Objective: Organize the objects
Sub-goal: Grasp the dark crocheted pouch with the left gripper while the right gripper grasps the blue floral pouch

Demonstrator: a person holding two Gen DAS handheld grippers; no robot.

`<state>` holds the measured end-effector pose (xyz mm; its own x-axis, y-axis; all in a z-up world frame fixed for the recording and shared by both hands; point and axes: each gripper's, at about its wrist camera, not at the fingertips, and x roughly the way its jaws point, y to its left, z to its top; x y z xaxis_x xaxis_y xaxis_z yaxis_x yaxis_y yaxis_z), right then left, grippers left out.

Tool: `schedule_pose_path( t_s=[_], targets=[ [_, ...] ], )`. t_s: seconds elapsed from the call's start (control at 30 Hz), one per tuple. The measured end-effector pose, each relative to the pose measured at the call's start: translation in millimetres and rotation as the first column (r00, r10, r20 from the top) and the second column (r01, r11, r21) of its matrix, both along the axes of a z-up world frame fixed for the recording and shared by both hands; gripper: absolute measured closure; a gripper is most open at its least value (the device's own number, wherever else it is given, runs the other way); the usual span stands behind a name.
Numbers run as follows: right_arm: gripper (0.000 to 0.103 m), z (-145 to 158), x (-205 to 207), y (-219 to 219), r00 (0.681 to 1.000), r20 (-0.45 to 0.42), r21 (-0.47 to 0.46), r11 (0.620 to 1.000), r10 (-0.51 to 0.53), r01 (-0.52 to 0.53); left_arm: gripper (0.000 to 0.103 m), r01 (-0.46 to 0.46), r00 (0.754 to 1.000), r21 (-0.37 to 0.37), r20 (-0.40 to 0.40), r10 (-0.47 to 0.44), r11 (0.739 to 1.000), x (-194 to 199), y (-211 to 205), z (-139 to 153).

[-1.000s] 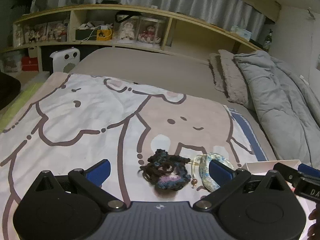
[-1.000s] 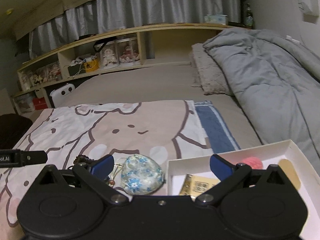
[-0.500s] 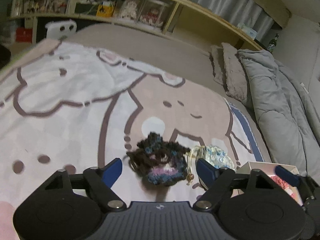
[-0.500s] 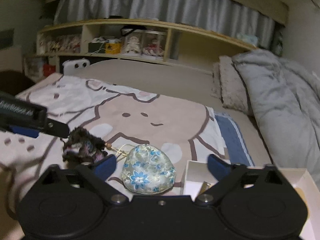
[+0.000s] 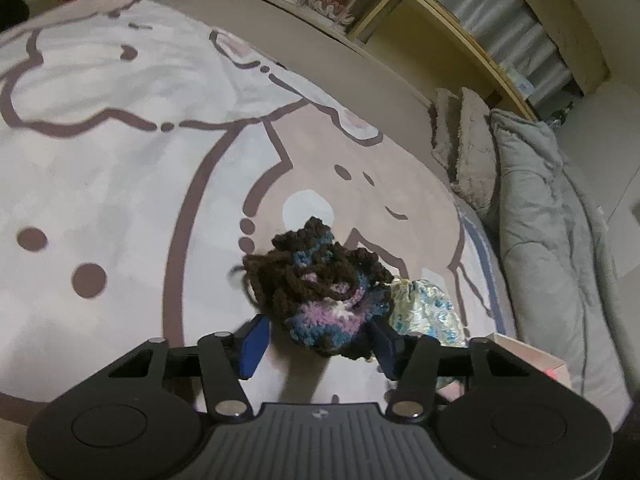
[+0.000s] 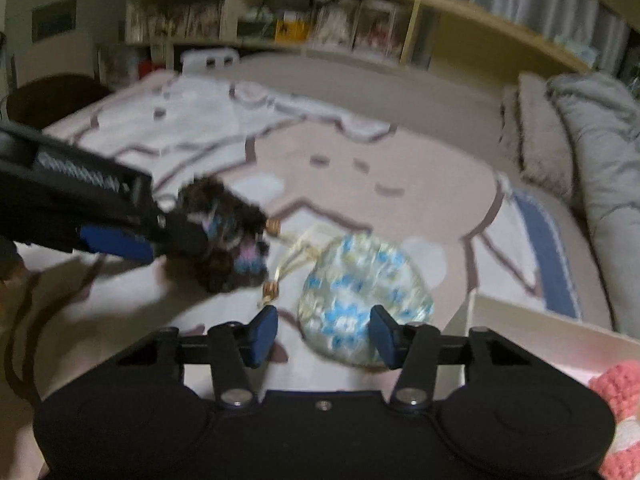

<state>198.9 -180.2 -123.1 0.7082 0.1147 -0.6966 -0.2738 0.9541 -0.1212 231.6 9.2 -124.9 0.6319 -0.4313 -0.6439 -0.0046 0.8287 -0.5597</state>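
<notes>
The dark crocheted pouch (image 5: pixel 324 296) (brown yarn with blue and purple patches) is seen lying on the cartoon-printed blanket (image 5: pixel 120 184), and just beside it, on its right, lies the blue floral pouch (image 6: pixel 366 284) with its gold drawstring and beads trailing toward the yarn. Compared with a second ago, both pouches are seen far larger and lower in the wrist views, and each is now framed between a pair of blue pads where before the pads stood wide on either side. The left gripper (image 5: pixel 320 342) is angled steeply down at the blanket, its jaws having just been closing, with the crocheted pouch between them; the right pad appears to touch the yarn, while a gap is seen at the left pad, so no grip is made. The right gripper (image 6: pixel 324 336) is tilted down likewise, its jaws also having just been closing around the near edge of the floral pouch, with clear space left at the left pad (the frame is blurred). To the right stands the white box (image 6: pixel 532 328), in which a pink knitted piece (image 6: pixel 618 384) is seen at the corner; the rest of its contents cannot be told.
</notes>
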Motion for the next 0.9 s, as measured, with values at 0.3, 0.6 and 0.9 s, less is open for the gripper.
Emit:
schedule_pose_path(
  t_s=[0.3,0.6,0.9],
  targets=[
    [0.094,-9,2,-11,0.998,-0.002,0.036,0.998,-0.055,0.056,0.099,0.034,0.999,-0.032,-0.026,-0.035,0.999,-3,-6,-5],
    [0.098,5,-21,-14,1.000,-0.008,0.070,0.997,-0.029,0.030,0.101,0.035,0.999,-0.012,-0.014,-0.035,0.999,-24,-2,21],
    [0.099,29,-58,-20,0.999,-0.031,0.121,0.992,-0.041,0.044,0.101,0.062,0.996,0.044,-0.067,-0.059,0.997,-66,4,40]
  ],
)
